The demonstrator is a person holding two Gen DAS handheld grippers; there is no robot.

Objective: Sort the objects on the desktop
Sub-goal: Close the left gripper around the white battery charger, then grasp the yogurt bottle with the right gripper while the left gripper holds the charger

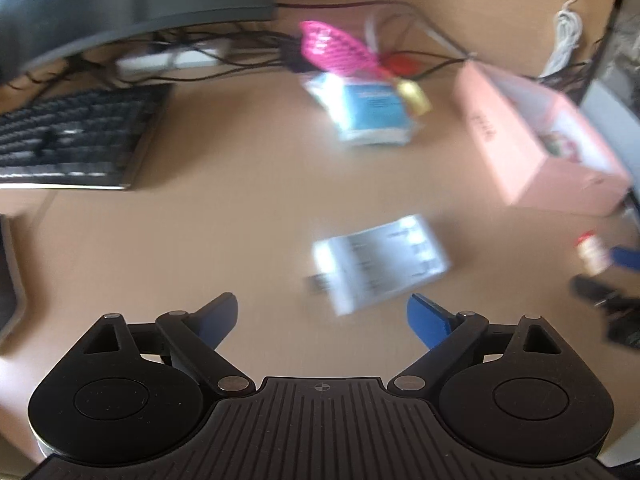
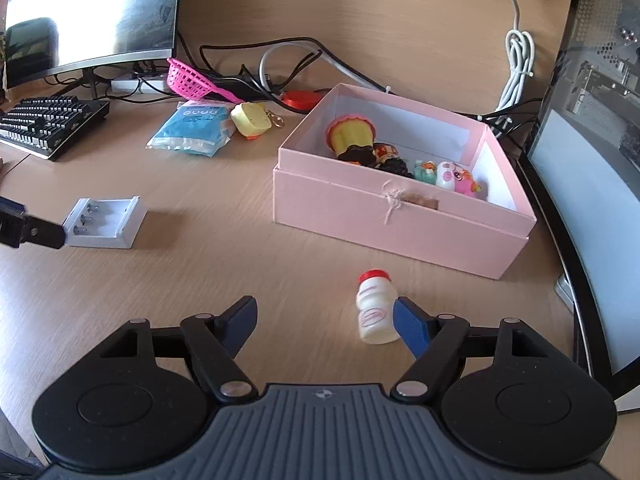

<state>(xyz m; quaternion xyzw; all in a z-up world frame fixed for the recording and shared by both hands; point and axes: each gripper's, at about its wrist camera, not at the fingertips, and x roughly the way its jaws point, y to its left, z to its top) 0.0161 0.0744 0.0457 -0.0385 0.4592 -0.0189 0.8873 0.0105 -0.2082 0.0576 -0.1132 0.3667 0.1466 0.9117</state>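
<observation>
Right tool (image 2: 324, 322) spread wide, small bottle (image 2: 374, 308) touching its right finger, left tool (image 1: 322, 320) wide over battery charger (image 1: 380, 264), pink box (image 2: 400, 216) of toys on surface (image 2: 240, 264)

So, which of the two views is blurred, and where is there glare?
Left wrist view: motion blur smears the battery charger and pink box; only the left gripper is sharp. Right wrist view: sharp overall, with bright glare on the monitor.
</observation>
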